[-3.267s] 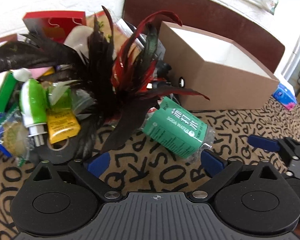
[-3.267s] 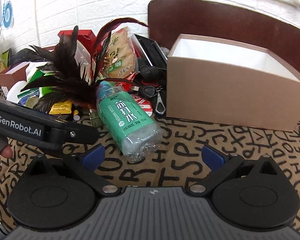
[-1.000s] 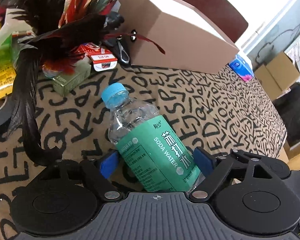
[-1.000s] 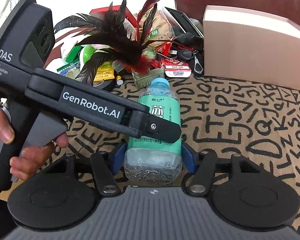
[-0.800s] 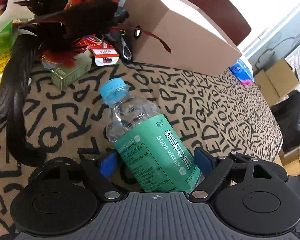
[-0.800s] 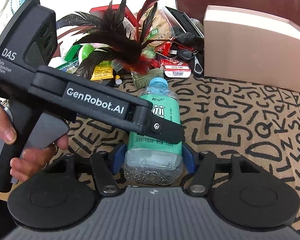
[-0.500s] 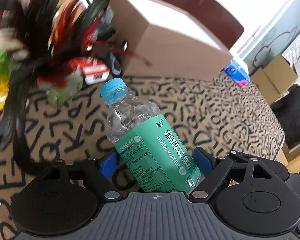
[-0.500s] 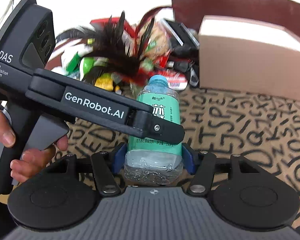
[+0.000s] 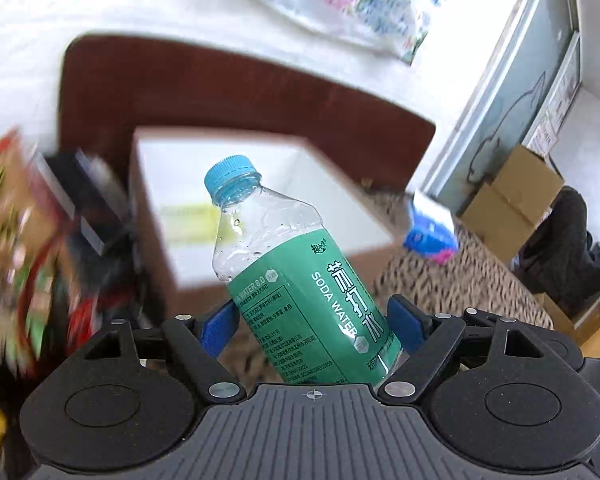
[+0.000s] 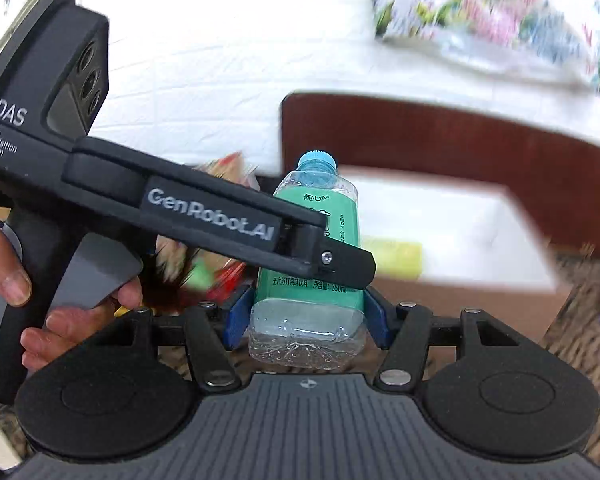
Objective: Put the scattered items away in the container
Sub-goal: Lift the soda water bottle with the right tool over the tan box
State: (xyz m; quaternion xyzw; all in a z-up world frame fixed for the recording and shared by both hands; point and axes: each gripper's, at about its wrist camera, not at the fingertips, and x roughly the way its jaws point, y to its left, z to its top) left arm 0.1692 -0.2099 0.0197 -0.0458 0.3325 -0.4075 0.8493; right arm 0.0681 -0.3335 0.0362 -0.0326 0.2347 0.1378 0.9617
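Dark brown headboard-like panel behind, against a white wall. Floral cloth hanging above. Stacked cardboard boxes at far right, beside a grey-blue door.

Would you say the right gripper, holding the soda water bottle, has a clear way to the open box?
Probably yes: the box lies open beyond the right gripper, and only the held bottle stands before it.

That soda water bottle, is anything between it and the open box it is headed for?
Nothing visible. The soda water bottle, gripped by both grippers, hangs in front of the open cardboard box, with only air between them.
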